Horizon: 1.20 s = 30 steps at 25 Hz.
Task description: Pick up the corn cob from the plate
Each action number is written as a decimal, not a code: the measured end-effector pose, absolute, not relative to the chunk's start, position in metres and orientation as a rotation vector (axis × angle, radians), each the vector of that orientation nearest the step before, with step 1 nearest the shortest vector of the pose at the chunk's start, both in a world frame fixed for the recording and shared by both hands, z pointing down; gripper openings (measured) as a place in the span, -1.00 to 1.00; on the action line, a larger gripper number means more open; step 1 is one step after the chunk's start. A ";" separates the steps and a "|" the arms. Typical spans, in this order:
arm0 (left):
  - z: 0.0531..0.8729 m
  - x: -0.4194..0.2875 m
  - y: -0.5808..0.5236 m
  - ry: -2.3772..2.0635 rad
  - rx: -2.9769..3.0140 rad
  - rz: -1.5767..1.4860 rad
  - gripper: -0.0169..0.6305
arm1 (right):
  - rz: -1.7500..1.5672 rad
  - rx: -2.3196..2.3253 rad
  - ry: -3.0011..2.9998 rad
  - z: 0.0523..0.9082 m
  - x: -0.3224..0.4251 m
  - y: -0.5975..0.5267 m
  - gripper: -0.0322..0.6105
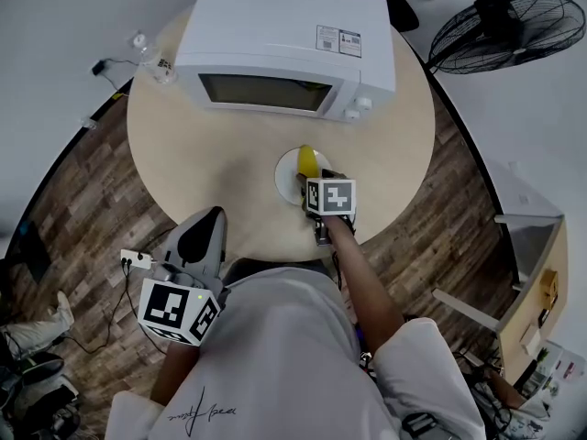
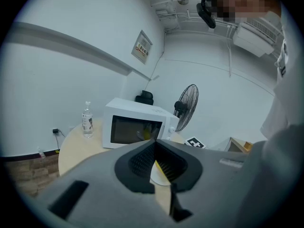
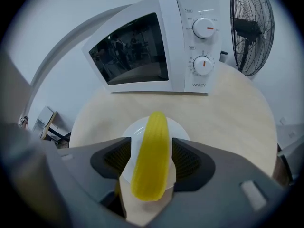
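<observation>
Count, quick:
- 1 corn cob [image 3: 154, 127]
- 1 white plate [image 1: 285, 174], mid-table
- 1 round table [image 1: 394, 154]
- 1 microwave [image 1: 284, 44], far side of table, w/ 2 knobs on its right: upper knob [image 3: 205, 28], lower knob [image 3: 203, 65]
- 1 water bottle [image 1: 147, 53], far left on table
- 1 fan [image 1: 504, 26], far right, off the table
- 2 grippers: left gripper [image 2: 154, 163], right gripper [image 3: 150, 163]
- 2 marker cubes, 1 per gripper: left cube [image 1: 177, 312], right cube [image 1: 330, 195]
- 1 wall notice [image 2: 141, 47]
- 1 person [image 1: 275, 356]

Right gripper [image 1: 315, 183] hangs over a white plate [image 1: 285, 174], a yellow corn cob [image 1: 305, 160] just ahead of its jaws, microwave [image 1: 284, 44] beyond.
</observation>
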<state>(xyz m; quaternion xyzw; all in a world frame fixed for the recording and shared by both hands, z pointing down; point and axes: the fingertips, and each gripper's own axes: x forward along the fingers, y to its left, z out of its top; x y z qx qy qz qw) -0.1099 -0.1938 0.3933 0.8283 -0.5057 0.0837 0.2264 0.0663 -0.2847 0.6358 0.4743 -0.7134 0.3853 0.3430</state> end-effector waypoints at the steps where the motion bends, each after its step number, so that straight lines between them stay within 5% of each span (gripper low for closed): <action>1: 0.394 -0.110 -0.194 -1.393 2.281 0.234 -0.97 | 1.002 1.231 -1.850 0.637 0.066 -0.285 -0.01; 30: 0.403 -0.132 -0.190 -1.409 2.243 0.244 -0.97 | 0.896 1.255 -1.686 0.675 0.061 -0.295 -0.01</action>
